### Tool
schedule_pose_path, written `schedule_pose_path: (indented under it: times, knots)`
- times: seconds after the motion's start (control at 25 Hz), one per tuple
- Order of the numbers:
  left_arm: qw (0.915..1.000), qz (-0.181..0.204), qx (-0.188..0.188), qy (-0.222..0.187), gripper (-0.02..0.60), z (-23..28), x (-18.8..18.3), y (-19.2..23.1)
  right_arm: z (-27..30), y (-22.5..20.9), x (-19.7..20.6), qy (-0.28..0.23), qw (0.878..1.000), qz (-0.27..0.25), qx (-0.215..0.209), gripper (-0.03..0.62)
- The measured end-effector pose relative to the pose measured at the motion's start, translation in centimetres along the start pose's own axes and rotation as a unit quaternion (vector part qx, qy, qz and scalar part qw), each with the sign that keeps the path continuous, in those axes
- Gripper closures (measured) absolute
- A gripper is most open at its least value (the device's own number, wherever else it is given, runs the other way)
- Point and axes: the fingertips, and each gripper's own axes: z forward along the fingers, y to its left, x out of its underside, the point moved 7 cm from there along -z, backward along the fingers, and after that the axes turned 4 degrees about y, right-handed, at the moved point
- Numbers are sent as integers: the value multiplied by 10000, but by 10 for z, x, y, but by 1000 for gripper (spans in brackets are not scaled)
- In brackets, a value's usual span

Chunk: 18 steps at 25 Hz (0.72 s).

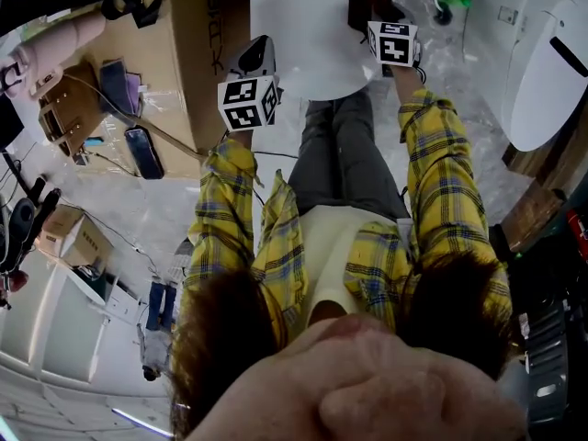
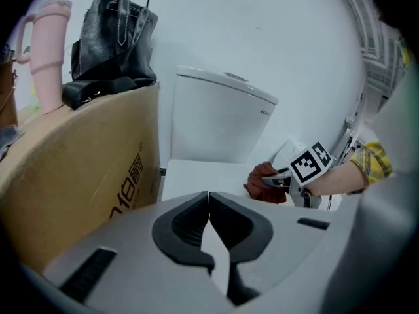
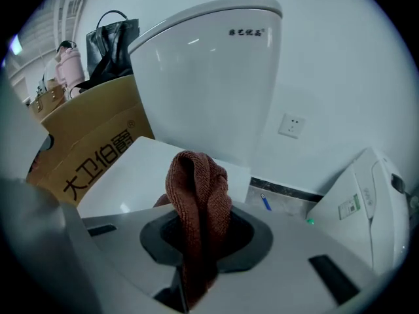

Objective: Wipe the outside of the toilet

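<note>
Reddish-brown woven cloth point(image 3: 196, 182) stands pinched between the right gripper point(image 3: 196, 247) jaws, rising toward twelve o'clock; left gripper point(image 2: 209, 224) jaws pressed together, empty.

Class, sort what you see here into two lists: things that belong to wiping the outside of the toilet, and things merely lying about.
Job in hand: toilet; brown cloth, clamped in the right gripper.

Lying about: cardboard box; black handbag; pink tumbler; wall socket.

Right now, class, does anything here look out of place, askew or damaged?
No damage or spill shows. A white unit sits tilted on the floor right of the toilet, and a cardboard box beside it has a black handbag on top.
</note>
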Motion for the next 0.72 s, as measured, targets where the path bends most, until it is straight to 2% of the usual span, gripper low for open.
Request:
schedule_pose_path:
  times: [0.2,0.32,0.48,0.72]
  knots:
    - [9999,106,88,80,572,4,-1,-12,-23,-24,21,27,9986,449,273,511]
    - [9998,148,131,72,572,4,-2,-18,-41,-27,25,-157,9970,714,241,511]
    - [9999,72,122,12,572,0,-1,-16,-65,-14,16,-525,9946,894,12,511]
    - [9999,-57,-82,-19,572,-12,7,-4,-90,33,-9,-1001,9901,811,-558,511]
